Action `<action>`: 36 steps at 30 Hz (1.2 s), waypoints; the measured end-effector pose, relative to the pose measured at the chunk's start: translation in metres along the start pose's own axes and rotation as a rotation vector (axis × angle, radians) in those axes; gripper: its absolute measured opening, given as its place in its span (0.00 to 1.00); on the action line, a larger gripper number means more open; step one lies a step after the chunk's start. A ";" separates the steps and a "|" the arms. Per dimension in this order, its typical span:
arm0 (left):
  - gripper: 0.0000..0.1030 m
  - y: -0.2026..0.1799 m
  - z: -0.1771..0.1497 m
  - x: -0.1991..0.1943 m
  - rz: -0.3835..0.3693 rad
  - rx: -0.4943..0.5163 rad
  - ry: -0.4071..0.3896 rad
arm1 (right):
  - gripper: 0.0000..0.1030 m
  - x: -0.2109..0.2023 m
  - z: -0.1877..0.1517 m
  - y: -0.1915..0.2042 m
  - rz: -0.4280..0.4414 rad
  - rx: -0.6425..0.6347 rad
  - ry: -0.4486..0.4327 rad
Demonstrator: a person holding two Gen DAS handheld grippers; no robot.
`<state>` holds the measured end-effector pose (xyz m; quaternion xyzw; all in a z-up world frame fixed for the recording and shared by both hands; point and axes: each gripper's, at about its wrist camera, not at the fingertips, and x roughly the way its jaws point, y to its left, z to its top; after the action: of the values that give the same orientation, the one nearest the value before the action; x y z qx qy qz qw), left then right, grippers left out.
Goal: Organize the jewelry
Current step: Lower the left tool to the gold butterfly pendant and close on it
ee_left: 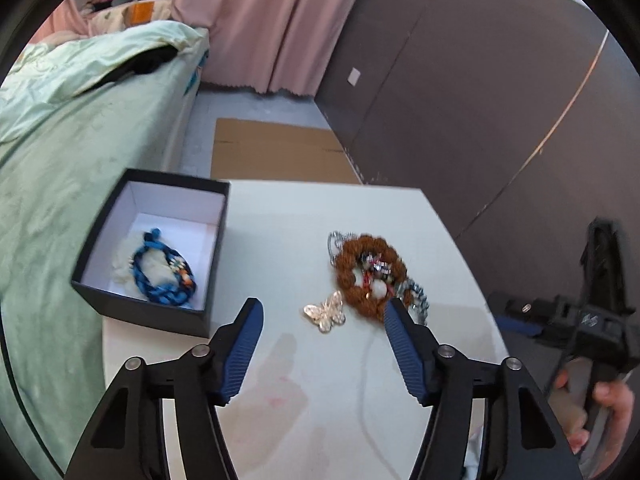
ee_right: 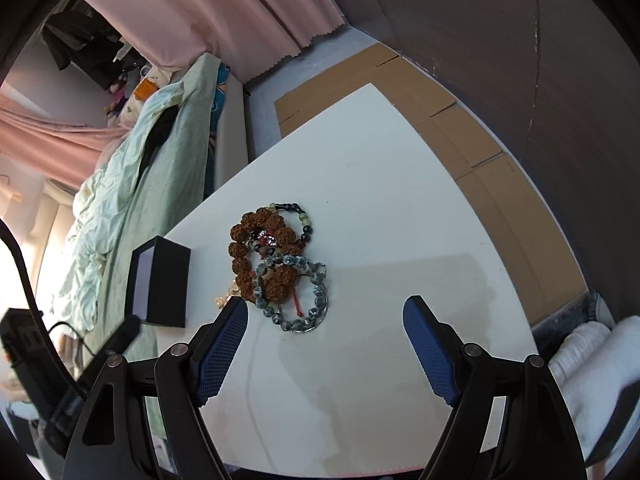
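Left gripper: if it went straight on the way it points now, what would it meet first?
Probably the butterfly brooch, lying on the white table just ahead of the open left gripper; the brown bead bracelet lies slightly right. Depth is uncertain.

no legible text, labels or numbers anywhere

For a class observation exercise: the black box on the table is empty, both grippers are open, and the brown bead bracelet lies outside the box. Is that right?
Not quite. The black box is not empty: the left wrist view shows a blue braided bracelet inside it. The rest holds: the left gripper and right gripper are open, and the brown bead bracelet lies outside.
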<state>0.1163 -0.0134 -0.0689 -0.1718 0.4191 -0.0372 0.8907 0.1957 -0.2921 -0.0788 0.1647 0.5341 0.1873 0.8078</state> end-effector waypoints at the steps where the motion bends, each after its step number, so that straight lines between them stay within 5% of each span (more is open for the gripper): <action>1: 0.62 -0.003 -0.001 0.005 0.009 0.017 0.009 | 0.78 -0.001 0.001 0.001 0.000 -0.003 0.000; 6: 0.47 -0.014 -0.006 0.026 0.045 0.094 0.060 | 0.78 -0.001 0.003 -0.001 0.002 -0.013 0.003; 13: 0.46 -0.020 -0.013 0.051 0.093 0.170 0.097 | 0.78 -0.004 0.009 -0.006 0.016 -0.004 -0.002; 29: 0.44 -0.016 -0.002 0.093 0.146 0.166 0.122 | 0.78 -0.005 0.018 -0.007 0.036 -0.006 0.000; 32: 0.38 -0.015 -0.001 0.095 0.148 0.164 0.116 | 0.78 -0.005 0.018 -0.007 0.036 -0.005 0.000; 36: 0.17 -0.012 -0.002 0.093 0.089 0.134 0.135 | 0.78 -0.005 0.018 -0.007 0.035 -0.006 0.001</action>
<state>0.1764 -0.0452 -0.1343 -0.0899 0.4820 -0.0369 0.8708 0.2117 -0.3018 -0.0712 0.1717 0.5308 0.2032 0.8047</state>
